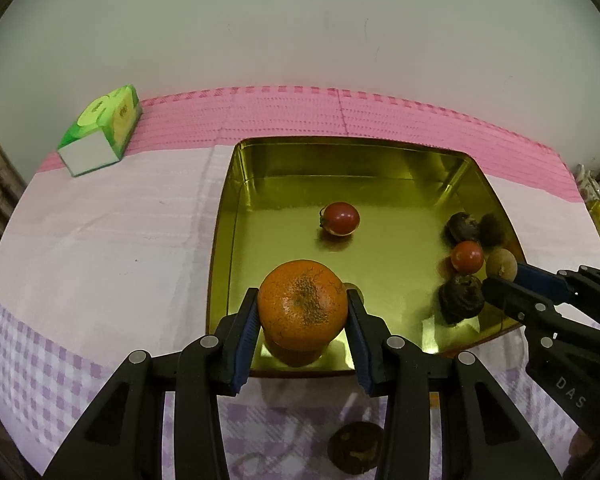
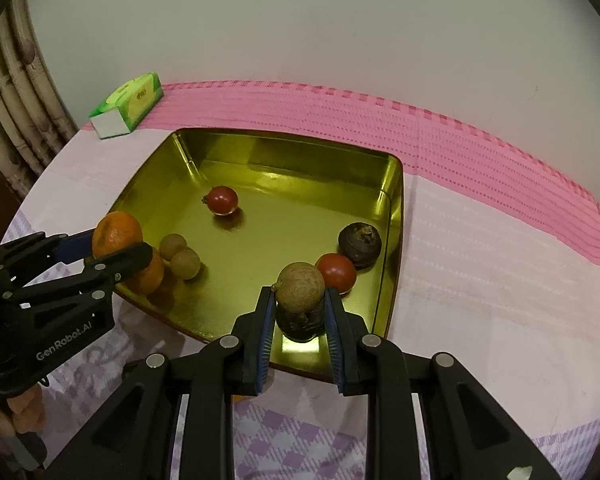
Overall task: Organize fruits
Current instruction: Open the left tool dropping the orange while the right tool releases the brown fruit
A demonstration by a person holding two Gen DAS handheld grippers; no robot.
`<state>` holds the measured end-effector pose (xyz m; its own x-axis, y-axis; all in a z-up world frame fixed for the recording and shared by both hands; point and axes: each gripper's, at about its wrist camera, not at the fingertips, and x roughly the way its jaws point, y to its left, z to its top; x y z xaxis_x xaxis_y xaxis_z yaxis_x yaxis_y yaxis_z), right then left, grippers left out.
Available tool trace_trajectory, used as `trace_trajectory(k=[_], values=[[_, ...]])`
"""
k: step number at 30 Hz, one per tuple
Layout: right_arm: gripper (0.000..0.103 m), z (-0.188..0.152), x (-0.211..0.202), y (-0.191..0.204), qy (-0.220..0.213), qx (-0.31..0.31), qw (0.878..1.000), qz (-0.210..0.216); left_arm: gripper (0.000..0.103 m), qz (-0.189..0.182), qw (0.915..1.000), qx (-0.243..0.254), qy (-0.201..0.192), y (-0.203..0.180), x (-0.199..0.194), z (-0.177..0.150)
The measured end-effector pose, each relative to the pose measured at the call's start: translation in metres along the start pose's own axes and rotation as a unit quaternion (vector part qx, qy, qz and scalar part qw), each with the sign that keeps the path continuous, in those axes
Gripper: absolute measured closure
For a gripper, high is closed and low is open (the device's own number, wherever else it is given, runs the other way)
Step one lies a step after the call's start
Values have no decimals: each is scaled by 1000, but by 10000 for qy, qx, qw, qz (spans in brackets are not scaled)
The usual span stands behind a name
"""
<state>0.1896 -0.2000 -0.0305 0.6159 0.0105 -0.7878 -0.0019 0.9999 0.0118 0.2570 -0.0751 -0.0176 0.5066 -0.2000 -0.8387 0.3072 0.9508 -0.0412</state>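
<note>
My left gripper (image 1: 303, 294) is shut on an orange tangerine (image 1: 302, 312) and holds it over the near edge of the gold tray (image 1: 222, 240). My right gripper (image 2: 298, 292) is shut on a brown longan (image 2: 300, 286) above the tray's near right part, just over a dark wrinkled fruit (image 2: 300, 322). The tray (image 2: 396, 200) also holds two red tomatoes (image 2: 222, 199) (image 2: 336, 272), another dark fruit (image 2: 359, 244) and two longans (image 2: 185, 263). The right wrist view also shows the left gripper (image 2: 120, 244) with the tangerine (image 2: 116, 234) at the tray's left rim.
A green tissue box (image 1: 100, 128) lies at the back left of the pink and lilac tablecloth (image 1: 100, 240). One dark fruit (image 1: 356, 446) sits on the cloth in front of the tray. A wall stands close behind the table. A hand (image 2: 16, 412) shows at the lower left.
</note>
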Motion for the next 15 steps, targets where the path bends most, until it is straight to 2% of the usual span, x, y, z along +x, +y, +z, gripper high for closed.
trace_trajectory(k=[15], values=[[79, 1, 12, -4, 135, 97, 9999, 26, 61, 47, 10000, 58, 7, -2, 7, 2]])
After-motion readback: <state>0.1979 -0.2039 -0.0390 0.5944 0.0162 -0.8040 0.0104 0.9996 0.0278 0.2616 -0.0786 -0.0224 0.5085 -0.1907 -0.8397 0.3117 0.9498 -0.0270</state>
